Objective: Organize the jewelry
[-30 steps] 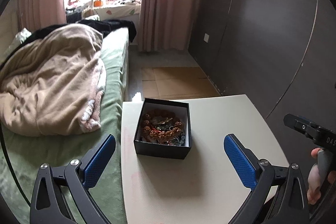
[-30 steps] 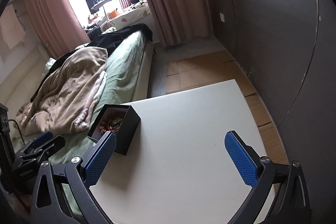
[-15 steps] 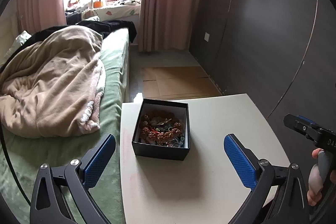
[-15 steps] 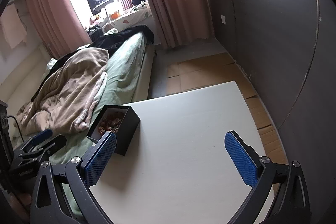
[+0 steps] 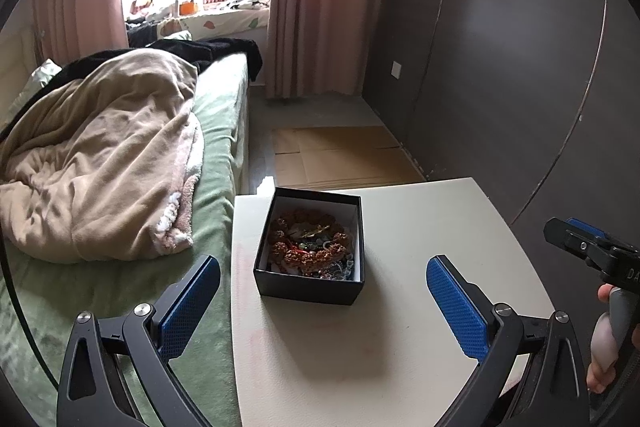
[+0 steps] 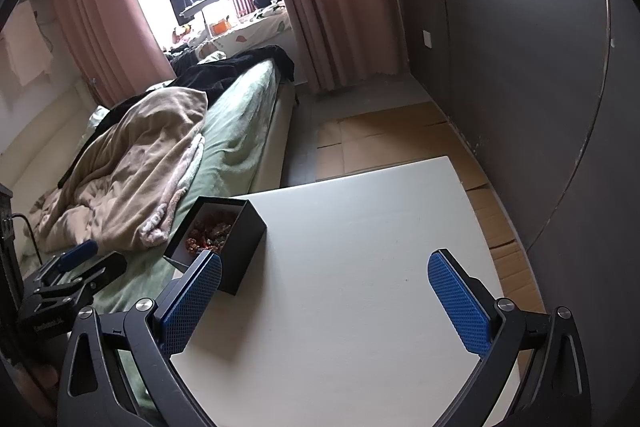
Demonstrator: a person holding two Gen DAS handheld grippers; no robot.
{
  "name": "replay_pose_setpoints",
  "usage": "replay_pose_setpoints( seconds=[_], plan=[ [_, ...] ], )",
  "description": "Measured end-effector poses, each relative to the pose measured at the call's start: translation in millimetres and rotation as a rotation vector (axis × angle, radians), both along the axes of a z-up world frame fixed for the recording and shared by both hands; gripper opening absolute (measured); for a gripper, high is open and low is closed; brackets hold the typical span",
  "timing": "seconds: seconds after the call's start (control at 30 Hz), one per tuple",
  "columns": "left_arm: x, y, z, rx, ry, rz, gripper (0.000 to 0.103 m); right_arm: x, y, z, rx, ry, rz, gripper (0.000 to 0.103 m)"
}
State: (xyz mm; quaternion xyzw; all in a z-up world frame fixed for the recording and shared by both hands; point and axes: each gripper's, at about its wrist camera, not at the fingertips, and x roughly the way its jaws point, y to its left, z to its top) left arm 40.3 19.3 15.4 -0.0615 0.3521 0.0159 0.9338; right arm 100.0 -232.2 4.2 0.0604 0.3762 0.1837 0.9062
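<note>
A black open box (image 5: 310, 285) stands on the white table (image 5: 400, 347), near its left edge. It is filled with tangled jewelry (image 5: 312, 247): brown bead strands and small bits. My left gripper (image 5: 322, 303) is open, its blue pads apart, held just short of the box and centred on it. In the right wrist view the same box (image 6: 240, 251) sits at the left, with beads (image 6: 210, 231) visible inside. My right gripper (image 6: 326, 301) is open over bare tabletop (image 6: 360, 267), right of the box. Neither gripper holds anything.
A bed (image 5: 120, 267) with green sheet and a beige blanket (image 5: 100, 155) adjoins the table's left side. Flattened cardboard (image 5: 340, 155) lies on the floor beyond. A dark panelled wall (image 5: 500, 67) runs along the right. The right gripper's nose (image 5: 592, 251) and a hand show at the left view's edge.
Both views have drawn slightly back and tilted; the box sits a little farther ahead of the left gripper. Both grippers stay open and the box has not moved on the table.
</note>
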Motion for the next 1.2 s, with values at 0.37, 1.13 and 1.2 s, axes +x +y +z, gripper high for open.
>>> replay_pose_setpoints(
  seconds=[0.37,1.13,1.2],
  plan=[
    [0.0,0.2,0.0,0.005,-0.004,0.004,0.103,-1.4,-3.8,2.2,0.014,-0.003,0.003,0.103],
    [-2.5,-5.5,1.6,0.027,-0.019,-0.008,0.103,-3.8,-4.6,4.9,0.010,-0.006,0.011,0.103],
    [-2.6,-5.5,1.6,0.027,-0.019,-0.009,0.103,-3.7,-3.9,5.1,0.011,-0.007,0.012,0.103]
  ],
)
